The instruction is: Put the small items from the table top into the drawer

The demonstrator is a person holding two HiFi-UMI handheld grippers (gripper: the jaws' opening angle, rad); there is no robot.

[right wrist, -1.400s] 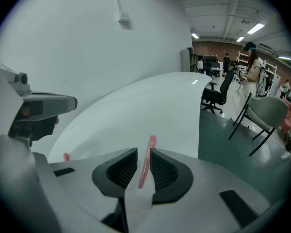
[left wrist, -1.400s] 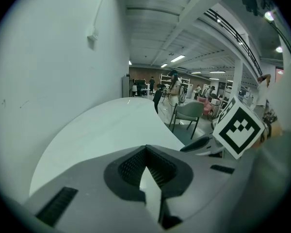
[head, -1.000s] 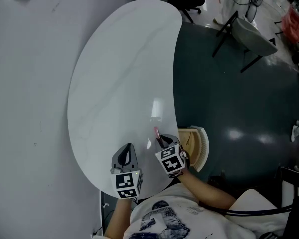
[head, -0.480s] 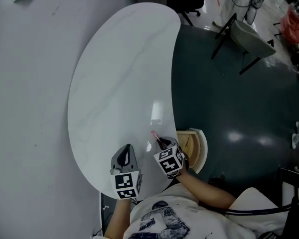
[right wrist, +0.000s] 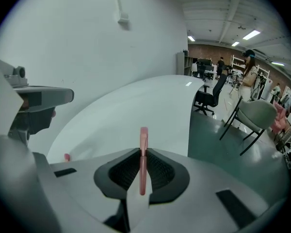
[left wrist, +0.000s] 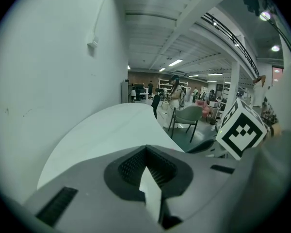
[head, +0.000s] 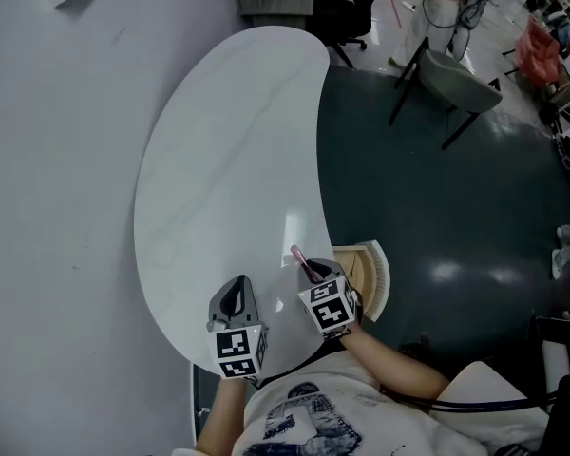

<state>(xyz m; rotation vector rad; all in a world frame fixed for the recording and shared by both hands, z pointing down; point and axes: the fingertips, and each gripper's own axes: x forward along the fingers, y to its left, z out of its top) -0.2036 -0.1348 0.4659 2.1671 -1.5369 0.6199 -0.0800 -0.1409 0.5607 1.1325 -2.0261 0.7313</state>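
Head view shows the right gripper (head: 311, 274) near the 6 o'clock end of the curved white table (head: 228, 160). It is clamped on a slim pink stick (head: 297, 256); its jaws have just been closing with the stick between them. The stick is thin, flat and pale pink, with a rounded tip that pokes out of the pads toward 11 o'clock over the tabletop. An open wooden drawer (head: 361, 272) sits at this gripper's 3 o'clock. The left gripper (head: 237, 288), at its 8 o'clock, has its jaws pressed together on nothing.
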